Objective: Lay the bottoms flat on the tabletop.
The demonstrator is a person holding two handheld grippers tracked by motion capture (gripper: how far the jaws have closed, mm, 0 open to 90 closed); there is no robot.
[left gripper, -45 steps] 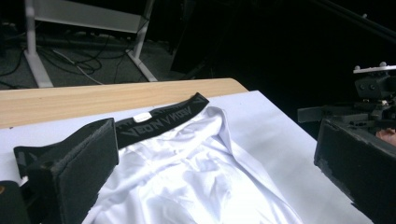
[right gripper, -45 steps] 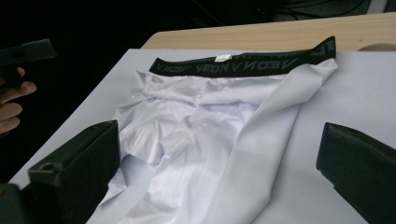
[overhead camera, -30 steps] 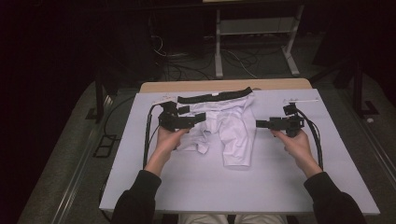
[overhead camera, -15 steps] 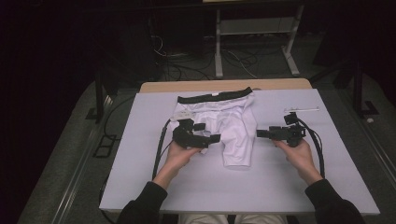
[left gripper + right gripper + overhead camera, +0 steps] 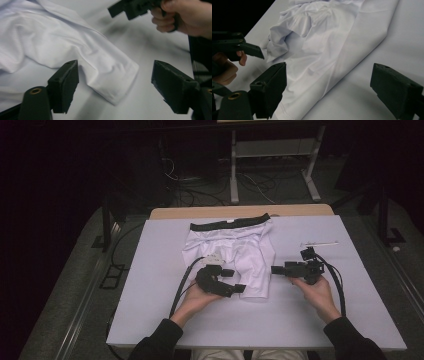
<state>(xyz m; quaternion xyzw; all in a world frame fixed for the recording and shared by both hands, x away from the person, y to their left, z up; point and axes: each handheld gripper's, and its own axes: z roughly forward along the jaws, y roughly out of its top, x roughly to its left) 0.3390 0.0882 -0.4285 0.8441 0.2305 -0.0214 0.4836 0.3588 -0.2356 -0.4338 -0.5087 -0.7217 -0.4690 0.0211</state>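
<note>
High view: you are holding the left gripper [image 5: 239, 288] and right gripper [image 5: 276, 269] either side of the white shorts [image 5: 240, 255] lying mid-table [image 5: 150, 285] — both jaws apart, empty. Soft, light, limp fabric — pinch the hemmed leg end [image 5: 120, 82].

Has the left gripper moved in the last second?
Yes. The left gripper has come toward the person, away from the shorts' black waistband, down to the near hem, jaws open.
</note>
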